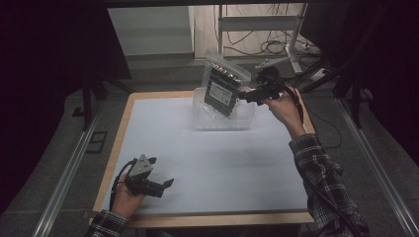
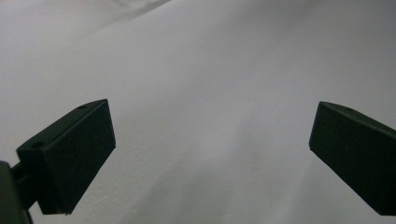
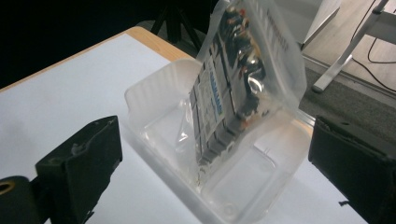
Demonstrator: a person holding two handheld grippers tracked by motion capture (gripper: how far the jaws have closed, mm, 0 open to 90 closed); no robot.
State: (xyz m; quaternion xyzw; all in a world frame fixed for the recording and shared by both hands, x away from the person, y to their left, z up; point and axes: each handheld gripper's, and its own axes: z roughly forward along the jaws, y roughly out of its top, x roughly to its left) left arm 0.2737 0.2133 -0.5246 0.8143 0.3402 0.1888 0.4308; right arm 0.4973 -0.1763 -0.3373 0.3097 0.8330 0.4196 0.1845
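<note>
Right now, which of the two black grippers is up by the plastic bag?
The right gripper, raised beside the bag standing in the clear tub, jaws open. The left gripper hovers low near the table's front edge.

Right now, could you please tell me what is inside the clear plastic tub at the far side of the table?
A clear plastic bag of dark, label-bearing items stands tilted inside the clear plastic tub. The tub floor beneath it is covered.

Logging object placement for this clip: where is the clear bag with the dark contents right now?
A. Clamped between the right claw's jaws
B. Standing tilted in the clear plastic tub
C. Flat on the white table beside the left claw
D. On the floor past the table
B: the bag stands tilted with its lower end inside the clear plastic tub, and the right claw is open, its jaws clear of the bag.
</note>
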